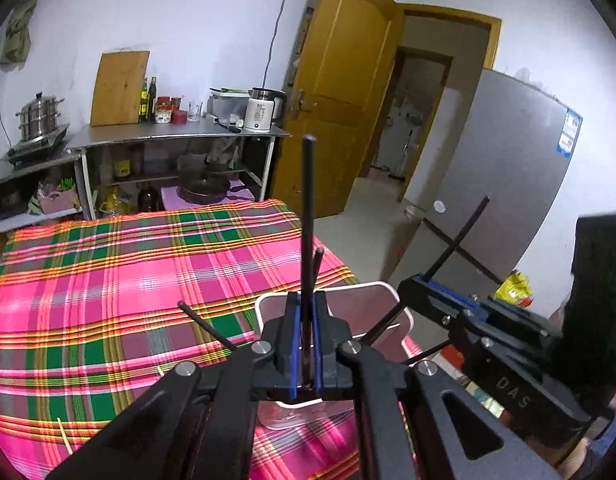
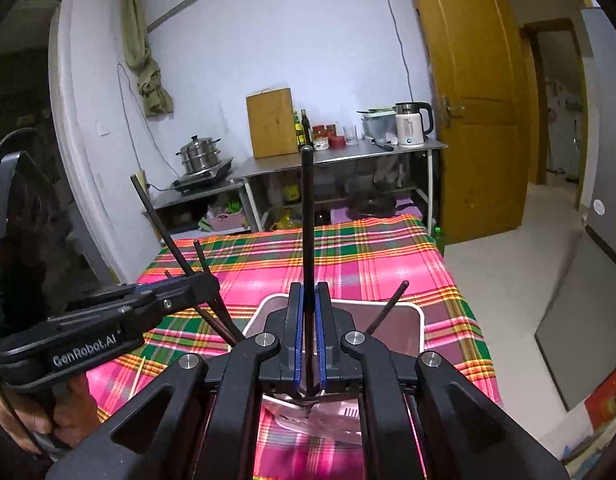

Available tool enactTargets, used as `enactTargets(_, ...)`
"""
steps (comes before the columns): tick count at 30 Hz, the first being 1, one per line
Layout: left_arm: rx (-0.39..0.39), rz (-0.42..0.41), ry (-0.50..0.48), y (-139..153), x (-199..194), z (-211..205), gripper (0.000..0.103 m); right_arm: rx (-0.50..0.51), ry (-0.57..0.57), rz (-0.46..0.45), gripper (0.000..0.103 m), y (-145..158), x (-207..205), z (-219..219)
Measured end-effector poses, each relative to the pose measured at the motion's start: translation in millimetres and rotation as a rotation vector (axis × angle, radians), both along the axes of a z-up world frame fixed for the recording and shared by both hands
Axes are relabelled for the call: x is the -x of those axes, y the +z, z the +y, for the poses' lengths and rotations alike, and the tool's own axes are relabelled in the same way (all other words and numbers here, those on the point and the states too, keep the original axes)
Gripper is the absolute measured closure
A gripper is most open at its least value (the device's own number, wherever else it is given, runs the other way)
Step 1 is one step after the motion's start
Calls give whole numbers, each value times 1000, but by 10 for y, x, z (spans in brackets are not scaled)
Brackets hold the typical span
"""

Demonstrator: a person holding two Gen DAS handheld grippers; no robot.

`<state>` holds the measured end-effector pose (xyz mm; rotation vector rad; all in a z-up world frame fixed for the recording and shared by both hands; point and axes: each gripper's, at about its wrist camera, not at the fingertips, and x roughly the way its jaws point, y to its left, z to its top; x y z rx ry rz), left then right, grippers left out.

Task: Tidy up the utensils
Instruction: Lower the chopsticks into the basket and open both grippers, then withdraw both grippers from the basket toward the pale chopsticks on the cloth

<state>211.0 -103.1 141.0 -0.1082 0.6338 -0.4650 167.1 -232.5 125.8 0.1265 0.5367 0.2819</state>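
My left gripper (image 1: 306, 300) is shut on a dark chopstick (image 1: 308, 208) that stands upright between its blue pads, above a white utensil holder (image 1: 387, 290) on the plaid tablecloth (image 1: 108, 288). To its right, my right gripper (image 1: 413, 286) grips another dark chopstick (image 1: 459, 236) slanting up to the right. In the right wrist view the right gripper (image 2: 306, 292) holds its chopstick (image 2: 306, 216) upright over the holder (image 2: 411, 308). The left gripper (image 2: 210, 280) is beside it on the left with a slanted chopstick (image 2: 160, 224). More dark chopsticks (image 2: 387, 308) lean in the holder.
A pale thin stick (image 2: 138, 376) lies on the cloth left of the holder. Behind the table stands a steel counter (image 1: 180, 134) with a kettle (image 1: 264, 110), cutting board and pot. A wooden door (image 1: 347, 80) and grey fridge (image 1: 507, 168) are to the right, past the table's edge.
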Motion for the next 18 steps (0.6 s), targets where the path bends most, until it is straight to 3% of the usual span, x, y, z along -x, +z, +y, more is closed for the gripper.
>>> enactTargets(4, -6, 1, -6, -29, 14, -14, 96, 11, 13, 4, 97, 13, -3, 6)
enactTargets(9, 0, -7, 5, -8, 46, 24, 80, 21, 7, 0, 93, 59, -4, 16)
enactTargets(18, 29, -65, 22, 156, 260, 203, 71, 26, -15, -45, 91, 192, 219, -24)
